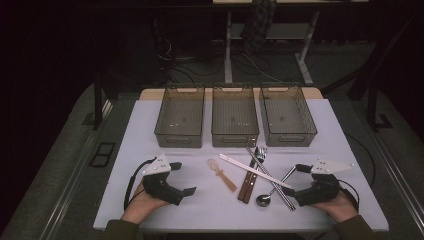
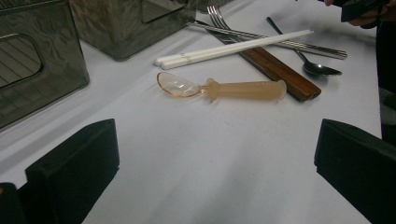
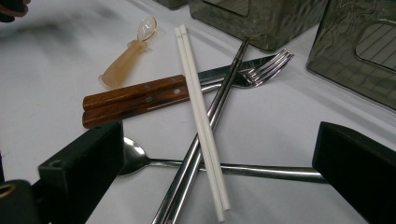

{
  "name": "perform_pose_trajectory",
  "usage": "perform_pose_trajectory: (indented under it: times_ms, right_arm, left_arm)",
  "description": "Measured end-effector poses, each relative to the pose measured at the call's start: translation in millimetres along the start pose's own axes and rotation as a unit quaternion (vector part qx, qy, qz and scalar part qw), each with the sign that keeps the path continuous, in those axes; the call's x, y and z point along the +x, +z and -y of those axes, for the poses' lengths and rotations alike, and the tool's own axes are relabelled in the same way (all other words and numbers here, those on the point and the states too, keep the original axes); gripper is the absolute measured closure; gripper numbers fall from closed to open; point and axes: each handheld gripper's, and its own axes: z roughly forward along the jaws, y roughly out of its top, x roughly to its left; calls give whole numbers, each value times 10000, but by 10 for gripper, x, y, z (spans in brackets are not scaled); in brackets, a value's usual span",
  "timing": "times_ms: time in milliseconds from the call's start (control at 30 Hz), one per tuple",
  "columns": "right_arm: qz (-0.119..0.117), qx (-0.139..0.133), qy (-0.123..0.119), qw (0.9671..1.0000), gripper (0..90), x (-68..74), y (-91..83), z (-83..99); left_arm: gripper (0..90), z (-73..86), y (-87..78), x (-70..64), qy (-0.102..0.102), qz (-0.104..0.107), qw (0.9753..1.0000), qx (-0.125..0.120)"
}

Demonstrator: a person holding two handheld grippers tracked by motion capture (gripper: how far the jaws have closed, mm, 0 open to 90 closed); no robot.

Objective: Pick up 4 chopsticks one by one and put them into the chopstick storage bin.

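A heap of cutlery lies mid-table: an orange plastic spoon [image 1: 222,175] [image 2: 243,89] [image 3: 123,63], white chopsticks [image 1: 250,170] [image 2: 233,46] [image 3: 198,116], a wood-handled knife and fork [image 1: 247,186] [image 2: 280,70] [image 3: 135,100], metal chopsticks [image 1: 274,179] [image 3: 219,102] and a metal spoon [image 1: 264,200] [image 2: 322,70] [image 3: 135,158]. My left gripper [image 1: 183,178] [image 2: 219,140] rests open on the table left of the orange spoon, holding nothing. My right gripper [image 1: 294,180] [image 3: 219,140] is open at the heap's right edge, its jaws either side of the crossed chopsticks and spoon handle.
Three smoky translucent bins [image 1: 179,137] [image 1: 235,137] [image 1: 290,137] stand in a row behind the cutlery on the white table [image 1: 145,150]. Bare tabletop lies between my left gripper and the heap. Beyond the table, desk legs and cables stand in the dark.
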Motion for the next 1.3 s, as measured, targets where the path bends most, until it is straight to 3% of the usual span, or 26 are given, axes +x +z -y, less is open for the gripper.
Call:
perform_pose_trajectory:
  times_ms: [600,700,867,1300]
  right_arm:
    - [2,172,-81,9998,28,-23,2,-118]
    - [-159,305,-137,9993,155,-25,26,-168]
    - [-146,436,-199,9987,162,-9,76,-222]
    - [-444,553,-260,9971,431,6,160,-334]
  left_arm:
    - [0,-9,0,-15,-29,15,10000,-69]
    - [0,-4,-6,-18,-24,32,10000,-84]
    - [0,4,-8,-22,-29,49,10000,-77]
    - [0,7,3,-29,-40,74,9999,-55]
